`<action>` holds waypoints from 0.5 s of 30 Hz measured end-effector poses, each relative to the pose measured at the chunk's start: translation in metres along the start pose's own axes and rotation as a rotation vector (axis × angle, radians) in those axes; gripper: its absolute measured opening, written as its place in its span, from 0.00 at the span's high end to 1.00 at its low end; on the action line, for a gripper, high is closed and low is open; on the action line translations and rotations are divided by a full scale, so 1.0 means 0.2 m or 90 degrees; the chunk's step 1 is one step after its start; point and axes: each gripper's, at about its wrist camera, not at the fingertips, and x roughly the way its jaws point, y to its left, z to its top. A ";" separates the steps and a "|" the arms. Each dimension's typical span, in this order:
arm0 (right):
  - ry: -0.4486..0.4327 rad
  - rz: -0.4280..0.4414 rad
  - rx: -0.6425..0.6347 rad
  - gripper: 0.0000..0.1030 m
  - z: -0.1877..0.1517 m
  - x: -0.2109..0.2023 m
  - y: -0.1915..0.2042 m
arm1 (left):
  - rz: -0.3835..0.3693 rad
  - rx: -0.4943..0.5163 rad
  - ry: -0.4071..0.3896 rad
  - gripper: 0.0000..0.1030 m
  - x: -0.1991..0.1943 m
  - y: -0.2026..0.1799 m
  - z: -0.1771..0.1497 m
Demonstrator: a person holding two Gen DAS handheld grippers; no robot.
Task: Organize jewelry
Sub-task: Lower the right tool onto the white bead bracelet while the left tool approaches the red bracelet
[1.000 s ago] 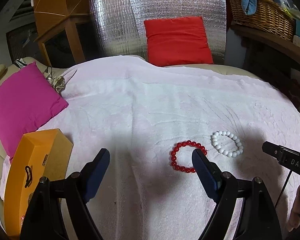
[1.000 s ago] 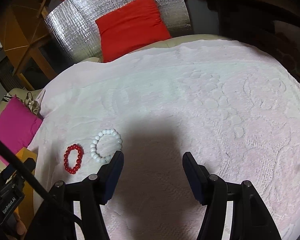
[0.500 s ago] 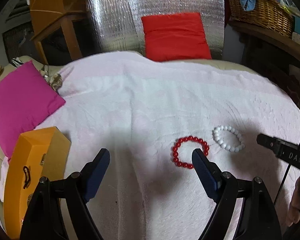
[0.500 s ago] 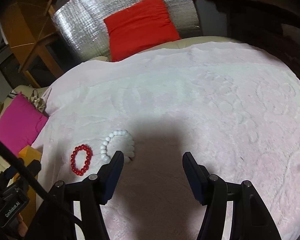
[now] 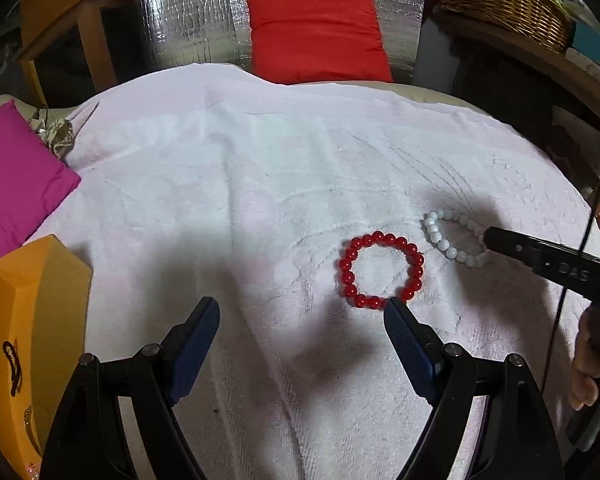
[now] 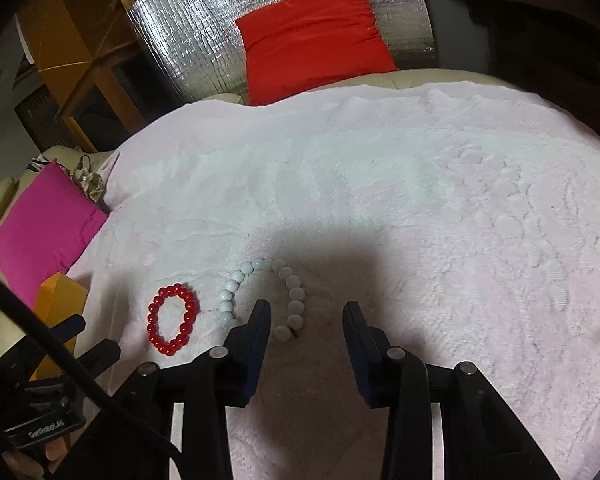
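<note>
Two round beaded bracelets, glossy red (image 5: 382,275) and white (image 6: 260,300), lie mid-towel; nubby pale pink towel (image 5: 260,184) stretches bare far and right. Left gripper (image 5: 300,316) gapes empty; right gripper (image 6: 306,316) closing astride white beads, not yet pinching.

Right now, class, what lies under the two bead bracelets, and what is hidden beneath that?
Both the red bead bracelet and the white bead bracelet lie on a pale pink textured towel. The towel covers whatever is directly beneath the bracelets, so that cannot be seen.

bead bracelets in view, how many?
2. The red bracelet lies on the pink towel by the left tongs' right tip. The white bracelet lies beside it; the right tongs straddle its near side, jaws closing. None visibly hidden.
</note>
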 end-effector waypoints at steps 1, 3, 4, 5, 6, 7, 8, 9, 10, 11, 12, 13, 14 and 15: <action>0.002 -0.007 -0.001 0.61 0.00 0.02 0.00 | 0.002 0.001 0.002 0.18 0.01 0.00 0.00; -0.002 -0.017 -0.007 0.62 0.01 0.04 0.02 | 0.003 0.003 0.004 0.18 0.01 0.00 0.00; -0.006 -0.023 -0.013 0.62 0.01 0.04 0.03 | 0.003 0.004 0.005 0.18 0.01 0.00 0.00; -0.008 -0.026 -0.018 0.62 0.01 0.04 0.03 | 0.005 0.005 0.005 0.18 0.01 0.00 0.00; -0.011 -0.030 -0.025 0.62 0.01 0.05 0.05 | 0.008 0.008 0.005 0.18 0.01 0.00 0.01; -0.012 -0.033 -0.030 0.62 0.01 0.06 0.05 | 0.012 0.010 0.006 0.18 0.02 -0.01 0.01; -0.014 -0.042 -0.043 0.64 0.01 0.07 0.07 | 0.014 0.011 0.006 0.18 0.02 -0.02 0.01; -0.016 -0.050 -0.053 0.66 0.01 0.07 0.08 | 0.017 0.013 0.008 0.18 0.03 -0.02 0.01; -0.018 -0.054 -0.059 0.72 0.00 0.07 0.08 | 0.019 0.014 0.009 0.18 0.03 -0.02 0.01; -0.020 -0.060 -0.066 0.78 0.00 0.08 0.08 | 0.022 0.015 0.009 0.18 0.03 -0.03 0.00; -0.021 -0.061 -0.068 0.80 0.00 0.08 0.08 | 0.025 0.016 0.010 0.18 0.03 -0.03 0.00; -0.022 -0.062 -0.069 0.84 0.00 0.07 0.07 | 0.027 0.018 0.010 0.18 0.03 -0.04 0.00; -0.021 -0.063 -0.071 0.86 0.00 0.07 0.07 | 0.028 0.019 0.011 0.18 0.04 -0.04 0.00; -0.021 -0.062 -0.072 0.86 0.00 0.07 0.07 | 0.029 0.020 0.010 0.18 0.04 -0.04 0.00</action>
